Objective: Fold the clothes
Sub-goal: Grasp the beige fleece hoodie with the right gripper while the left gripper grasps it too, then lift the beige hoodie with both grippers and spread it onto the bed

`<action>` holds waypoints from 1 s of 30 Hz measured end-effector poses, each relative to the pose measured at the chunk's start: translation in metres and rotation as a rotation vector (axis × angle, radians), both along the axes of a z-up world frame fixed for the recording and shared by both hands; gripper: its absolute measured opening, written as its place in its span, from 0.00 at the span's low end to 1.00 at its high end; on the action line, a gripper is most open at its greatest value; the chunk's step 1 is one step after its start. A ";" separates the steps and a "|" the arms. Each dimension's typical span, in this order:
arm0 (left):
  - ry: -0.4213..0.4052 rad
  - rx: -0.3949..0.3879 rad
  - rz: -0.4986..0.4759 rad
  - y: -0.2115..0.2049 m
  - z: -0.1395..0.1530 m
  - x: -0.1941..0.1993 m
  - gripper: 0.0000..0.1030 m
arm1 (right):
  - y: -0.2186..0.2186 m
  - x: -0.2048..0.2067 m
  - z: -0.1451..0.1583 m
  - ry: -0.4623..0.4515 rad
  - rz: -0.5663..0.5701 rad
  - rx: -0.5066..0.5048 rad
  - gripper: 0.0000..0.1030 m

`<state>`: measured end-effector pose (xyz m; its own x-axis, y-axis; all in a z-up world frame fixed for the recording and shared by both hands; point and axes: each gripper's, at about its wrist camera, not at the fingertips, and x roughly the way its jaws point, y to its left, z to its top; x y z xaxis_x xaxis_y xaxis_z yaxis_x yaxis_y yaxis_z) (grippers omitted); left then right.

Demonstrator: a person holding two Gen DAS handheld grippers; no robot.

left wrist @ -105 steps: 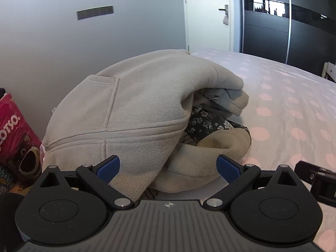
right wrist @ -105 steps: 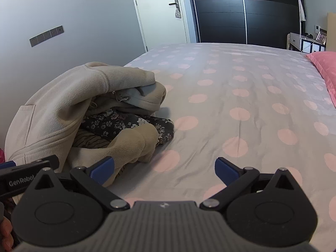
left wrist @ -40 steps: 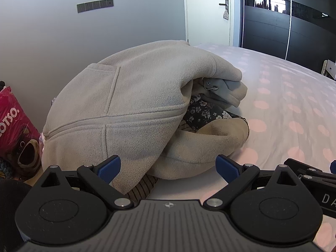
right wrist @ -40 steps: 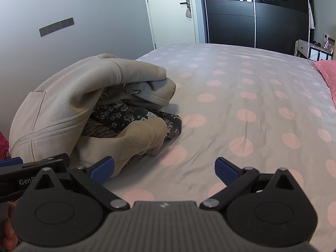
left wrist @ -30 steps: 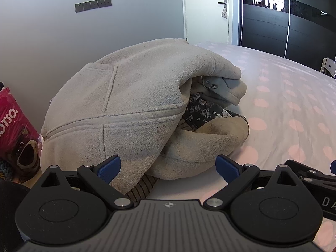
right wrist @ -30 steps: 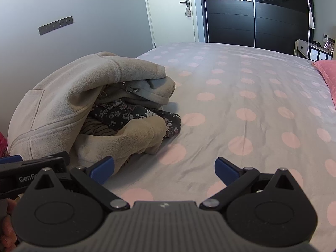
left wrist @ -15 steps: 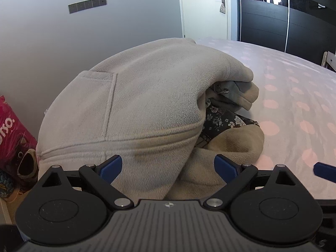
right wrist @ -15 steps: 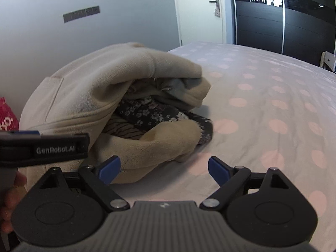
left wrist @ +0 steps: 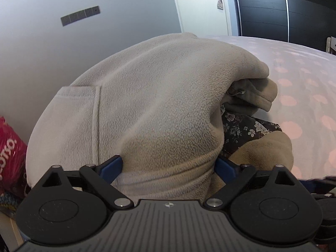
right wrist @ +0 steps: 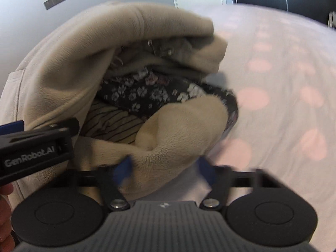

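Note:
A beige fleece jacket [left wrist: 159,96] lies heaped over a pile of clothes on the bed. Under it show a dark floral garment [left wrist: 243,128] and a striped garment [right wrist: 113,126]. My left gripper [left wrist: 168,168] is open, its blue fingertips on either side of the fleece's lower hem. My right gripper [right wrist: 166,168] is open around the rolled fleece sleeve [right wrist: 180,132] at the front of the pile; this view is blurred. The left gripper's body [right wrist: 35,147] shows at the left of the right wrist view.
The bed [left wrist: 304,79] has a grey cover with pink dots and stretches to the right. A grey wall [left wrist: 63,42] and white door [left wrist: 201,6] stand behind the pile. A red bag [left wrist: 10,142] sits at the far left. Dark wardrobe doors [left wrist: 273,10] are at the back.
Both grippers have moved forward into the pile. The left fingers now straddle the fleece hem and the right fingers straddle the rolled sleeve, with the right jaws narrower than before.

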<state>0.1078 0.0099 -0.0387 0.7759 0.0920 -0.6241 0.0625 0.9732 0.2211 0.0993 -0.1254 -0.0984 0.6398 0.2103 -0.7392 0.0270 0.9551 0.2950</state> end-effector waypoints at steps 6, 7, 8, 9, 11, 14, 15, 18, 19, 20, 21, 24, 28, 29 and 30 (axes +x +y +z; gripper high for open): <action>-0.015 0.016 -0.023 0.002 0.010 -0.001 0.34 | 0.007 -0.008 0.016 -0.075 0.005 -0.044 0.13; -0.011 0.016 -0.033 0.002 0.014 -0.001 0.28 | 0.006 -0.011 0.023 -0.095 -0.001 -0.054 0.13; -0.007 0.017 -0.043 0.002 0.018 -0.001 0.25 | 0.004 -0.015 0.030 -0.117 -0.007 -0.064 0.12; -0.010 0.020 -0.059 0.000 0.023 -0.002 0.24 | 0.002 -0.020 0.038 -0.141 -0.013 -0.076 0.12; -0.022 0.026 -0.092 -0.006 0.033 -0.007 0.20 | -0.005 -0.031 0.055 -0.189 -0.026 -0.102 0.12; -0.052 0.021 -0.147 -0.019 0.054 -0.016 0.17 | -0.022 -0.051 0.080 -0.255 -0.081 -0.156 0.12; -0.056 0.007 -0.164 -0.024 0.063 -0.019 0.16 | -0.031 -0.059 0.089 -0.275 -0.107 -0.176 0.12; -0.093 -0.021 -0.237 -0.043 0.091 -0.032 0.09 | -0.065 -0.083 0.114 -0.322 -0.183 -0.214 0.11; -0.118 -0.021 -0.272 -0.052 0.101 -0.039 0.07 | -0.077 -0.093 0.124 -0.337 -0.206 -0.219 0.11; -0.150 -0.018 -0.311 -0.064 0.113 -0.047 0.03 | -0.088 -0.103 0.133 -0.354 -0.229 -0.235 0.11; -0.177 -0.034 -0.364 -0.077 0.126 -0.056 0.00 | -0.098 -0.114 0.143 -0.373 -0.255 -0.261 0.11; -0.255 -0.058 -0.494 -0.118 0.163 -0.086 0.00 | -0.131 -0.146 0.171 -0.411 -0.337 -0.300 0.10; -0.266 -0.061 -0.613 -0.165 0.188 -0.113 0.00 | -0.182 -0.190 0.195 -0.430 -0.491 -0.382 0.10; -0.258 -0.058 -0.632 -0.173 0.189 -0.117 0.00 | -0.197 -0.200 0.199 -0.427 -0.533 -0.403 0.10; -0.250 -0.055 -0.649 -0.180 0.190 -0.121 0.00 | -0.209 -0.211 0.201 -0.427 -0.580 -0.445 0.10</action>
